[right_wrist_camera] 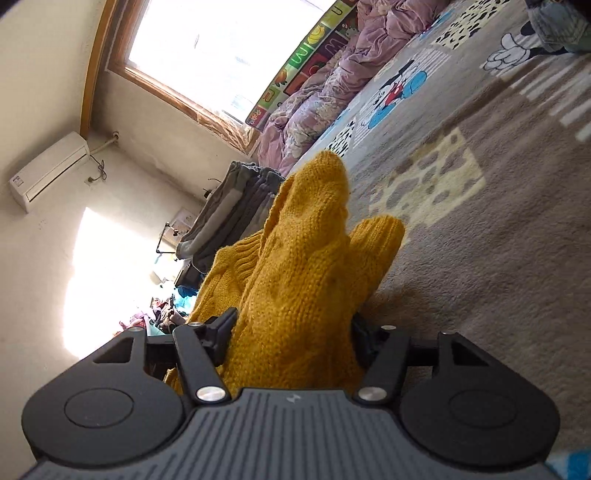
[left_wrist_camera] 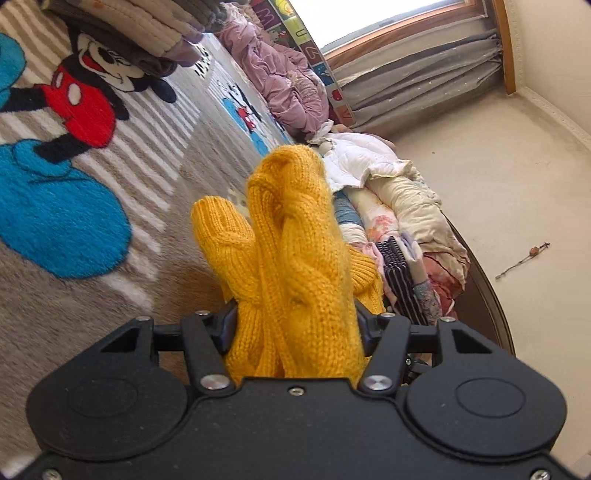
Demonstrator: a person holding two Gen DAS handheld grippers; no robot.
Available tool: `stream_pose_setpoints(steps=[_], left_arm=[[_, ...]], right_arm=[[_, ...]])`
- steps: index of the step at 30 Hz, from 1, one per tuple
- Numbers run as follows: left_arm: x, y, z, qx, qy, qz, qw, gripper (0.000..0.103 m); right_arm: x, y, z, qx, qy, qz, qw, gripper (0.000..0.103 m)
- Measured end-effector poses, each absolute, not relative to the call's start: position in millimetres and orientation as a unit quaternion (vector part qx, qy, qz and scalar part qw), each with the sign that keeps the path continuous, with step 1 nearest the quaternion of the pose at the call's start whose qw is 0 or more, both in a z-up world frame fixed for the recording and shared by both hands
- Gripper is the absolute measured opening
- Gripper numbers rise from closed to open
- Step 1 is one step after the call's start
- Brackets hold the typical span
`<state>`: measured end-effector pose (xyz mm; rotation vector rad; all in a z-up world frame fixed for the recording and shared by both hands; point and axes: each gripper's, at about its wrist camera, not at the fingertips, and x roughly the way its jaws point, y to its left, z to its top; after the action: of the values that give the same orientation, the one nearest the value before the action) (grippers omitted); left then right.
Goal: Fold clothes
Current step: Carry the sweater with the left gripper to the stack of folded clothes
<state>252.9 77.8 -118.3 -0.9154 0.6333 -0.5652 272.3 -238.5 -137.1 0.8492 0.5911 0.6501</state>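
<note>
A mustard-yellow cable-knit sweater [left_wrist_camera: 291, 258] is bunched between the fingers of my left gripper [left_wrist_camera: 295, 328], which is shut on it. The knit stands up in thick folds and hides the fingertips. The same sweater [right_wrist_camera: 310, 280] fills the jaws of my right gripper [right_wrist_camera: 291, 332], which is also shut on it. Both grippers hold it lifted above the Mickey Mouse carpet [left_wrist_camera: 88, 177], which also shows in the right wrist view [right_wrist_camera: 480, 258].
A stack of folded clothes [left_wrist_camera: 147, 29] lies on the carpet at the far left. A purple quilt [left_wrist_camera: 288, 85] and a heap of bedding and clothes [left_wrist_camera: 391, 206] line the carpet's edge. A curtain [left_wrist_camera: 417, 74], window [right_wrist_camera: 221, 48] and air conditioner [right_wrist_camera: 48, 170] are beyond.
</note>
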Motion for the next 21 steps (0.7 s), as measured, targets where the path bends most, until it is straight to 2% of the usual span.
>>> stream_pose_setpoints(steps=[10,11,12,14,15,16,17,19,21], left_arm=[[204,-32,-114,-0.441,0.314,-0.37,0.755,0.056],[202,-43,-118,-0.437,0.324,-0.372,0.752,0.057],[200,-54,-126,-0.423,0.34,-0.365,0.756,0.062],[197,-72,-149,-0.383,0.389,-0.322,0.773,0.067],[194,-78,-158,-0.366,0.405,-0.305,0.78,0.063],[187,-77,-157,-0.366,0.392,-0.307,0.786,0.065],[181,-76,-155,-0.364,0.383,-0.308,0.791,0.072],[177,-73,-148,-0.357,0.389,-0.308,0.792,0.076],[172,-70,-150,-0.371,0.391,-0.305,0.785,0.079]], right_arm=[[129,-347,-101,0.41,0.157,0.239,0.866,0.062],[120,-359,-105,0.418,0.159,0.219,0.867,0.062],[110,-370,-109,0.425,0.161,0.199,0.868,0.062],[102,-389,-138,0.426,0.203,0.126,0.872,0.081],[102,-395,-153,0.416,0.234,0.093,0.874,0.084],[102,-402,-165,0.414,0.255,0.069,0.871,0.073],[100,-408,-170,0.422,0.253,0.068,0.868,0.073],[94,-415,-164,0.415,0.231,0.072,0.877,0.09],[93,-415,-166,0.405,0.228,0.074,0.882,0.093]])
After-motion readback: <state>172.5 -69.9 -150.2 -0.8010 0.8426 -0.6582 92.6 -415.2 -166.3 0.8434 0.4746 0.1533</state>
